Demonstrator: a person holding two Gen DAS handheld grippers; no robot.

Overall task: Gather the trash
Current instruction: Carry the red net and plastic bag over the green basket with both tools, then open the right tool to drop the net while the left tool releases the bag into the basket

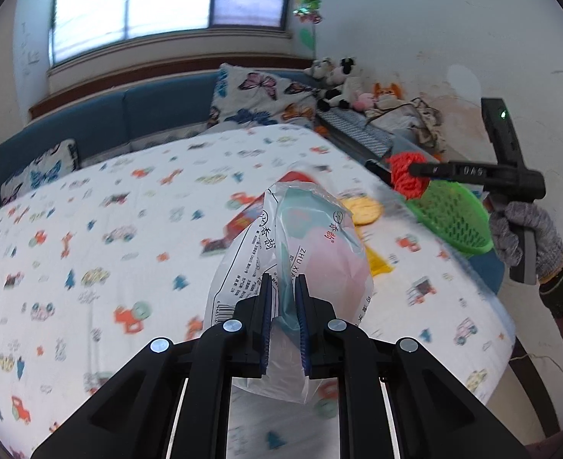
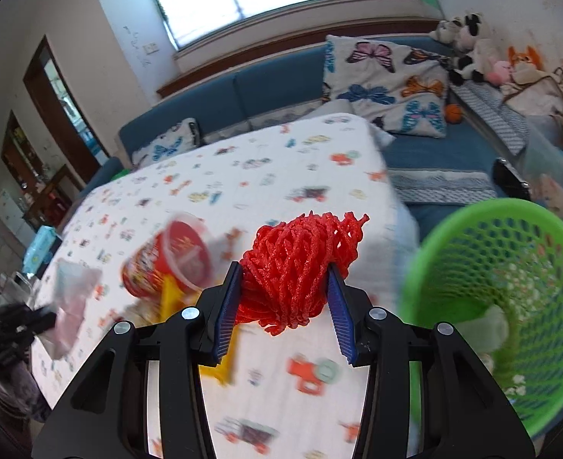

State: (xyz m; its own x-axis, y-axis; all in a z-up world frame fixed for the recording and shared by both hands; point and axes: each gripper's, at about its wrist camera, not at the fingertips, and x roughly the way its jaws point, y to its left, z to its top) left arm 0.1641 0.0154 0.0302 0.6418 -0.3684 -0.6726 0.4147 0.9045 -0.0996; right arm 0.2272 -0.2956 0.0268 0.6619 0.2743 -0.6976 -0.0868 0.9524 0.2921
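My left tongs are squeezed tight on a clear plastic bag with print on it. The bag is thin, light and crinkly, and it feels slippery, so I pinch it near a bunched fold where the plastic is doubled up. It hangs up off the table, with most of it sticking out past the blue pads toward 12 o'clock. My right tongs are about half shut and hold a red net, a soft, squashy ball of foam mesh. It is very light and springy, so a pinch across the middle works well, and that is where both pads press it. The green basket sits at 3 o'clock from the net, right at the table's edge, with a little trash already inside. I think both things go in there next. On the table at 9 o'clock from the net lies a red noodle cup on its side, with a yellow wrapper just beside it. Those still wait for me.
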